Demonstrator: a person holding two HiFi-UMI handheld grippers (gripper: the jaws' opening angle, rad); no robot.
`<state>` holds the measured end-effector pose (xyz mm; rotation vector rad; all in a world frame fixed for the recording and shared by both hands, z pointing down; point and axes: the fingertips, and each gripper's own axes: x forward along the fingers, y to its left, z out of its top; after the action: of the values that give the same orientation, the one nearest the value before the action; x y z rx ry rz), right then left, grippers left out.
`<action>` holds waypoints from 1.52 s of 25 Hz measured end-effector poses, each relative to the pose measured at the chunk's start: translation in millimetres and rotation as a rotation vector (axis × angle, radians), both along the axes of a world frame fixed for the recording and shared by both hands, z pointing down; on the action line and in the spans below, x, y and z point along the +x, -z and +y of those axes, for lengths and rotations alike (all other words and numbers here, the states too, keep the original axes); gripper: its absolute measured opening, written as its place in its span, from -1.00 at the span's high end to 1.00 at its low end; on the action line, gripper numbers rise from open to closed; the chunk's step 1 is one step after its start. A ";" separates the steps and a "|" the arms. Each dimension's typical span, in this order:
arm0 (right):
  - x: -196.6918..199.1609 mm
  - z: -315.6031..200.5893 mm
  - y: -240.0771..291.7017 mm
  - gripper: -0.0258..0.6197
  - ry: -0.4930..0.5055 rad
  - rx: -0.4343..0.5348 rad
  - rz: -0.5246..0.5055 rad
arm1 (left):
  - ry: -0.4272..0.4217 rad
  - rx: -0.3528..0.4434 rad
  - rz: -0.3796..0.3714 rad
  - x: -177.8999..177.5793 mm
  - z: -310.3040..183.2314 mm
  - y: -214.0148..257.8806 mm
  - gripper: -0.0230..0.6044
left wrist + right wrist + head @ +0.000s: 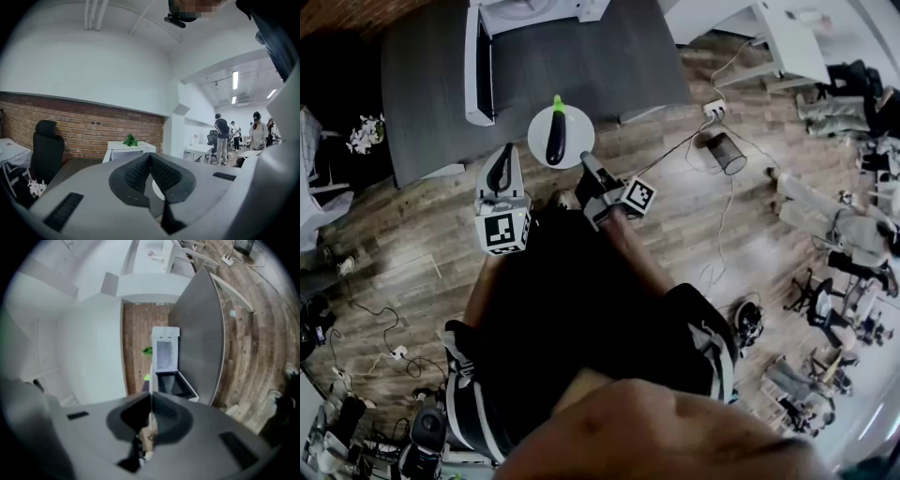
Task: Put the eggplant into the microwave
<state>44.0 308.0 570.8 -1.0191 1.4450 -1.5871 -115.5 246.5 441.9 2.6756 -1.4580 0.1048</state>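
Observation:
A dark purple eggplant point(555, 136) with a green stem lies on a round white plate point(575, 148) at the near edge of the grey table point(422, 84). My right gripper point(586, 161) is shut on the plate's near rim; in the right gripper view the right gripper point(151, 401) clamps the thin white plate edge point(151, 380), with the eggplant's green tip point(146, 377) just beyond. The white microwave point(534, 11) stands at the table's far side, its door point(478, 66) swung open. My left gripper point(499, 167) is shut and empty, left of the plate.
A black bin point(727, 153), a power strip point(713, 108) and cables lie on the wooden floor to the right. White desks point(787, 42) stand beyond. The left gripper view shows a black chair point(46, 145), a brick wall and people standing point(221, 136).

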 end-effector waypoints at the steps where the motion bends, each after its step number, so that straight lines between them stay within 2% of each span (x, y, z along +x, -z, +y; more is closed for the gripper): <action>1: 0.5 -0.5 0.3 0.81 0.000 0.003 0.000 | 0.000 -0.003 -0.006 0.1 0.3 -1.4 0.81; 10: 8.1 -4.5 -1.9 0.81 0.023 -0.013 -0.006 | 0.011 -0.002 0.002 11.7 4.3 1.9 0.81; 16: 31.2 -12.7 -15.0 0.81 0.049 -0.027 -0.005 | 0.037 0.003 -0.010 29.9 4.4 5.1 0.81; 24: 44.3 -34.1 -22.7 0.81 0.060 -0.040 -0.001 | 0.058 -0.009 -0.013 37.0 -8.2 4.7 0.81; 33: 46.6 -74.6 -24.0 0.81 0.025 -0.034 -0.002 | 0.015 0.004 0.009 47.7 -58.7 1.7 0.81; 38: 44.9 -106.6 -18.0 0.81 0.008 -0.019 -0.011 | 0.003 0.016 0.049 49.5 -95.9 12.1 0.81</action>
<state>88.8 201.4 588.8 -1.0154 1.4311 -1.6123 -65.9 150.6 429.8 2.6688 -1.4553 0.0274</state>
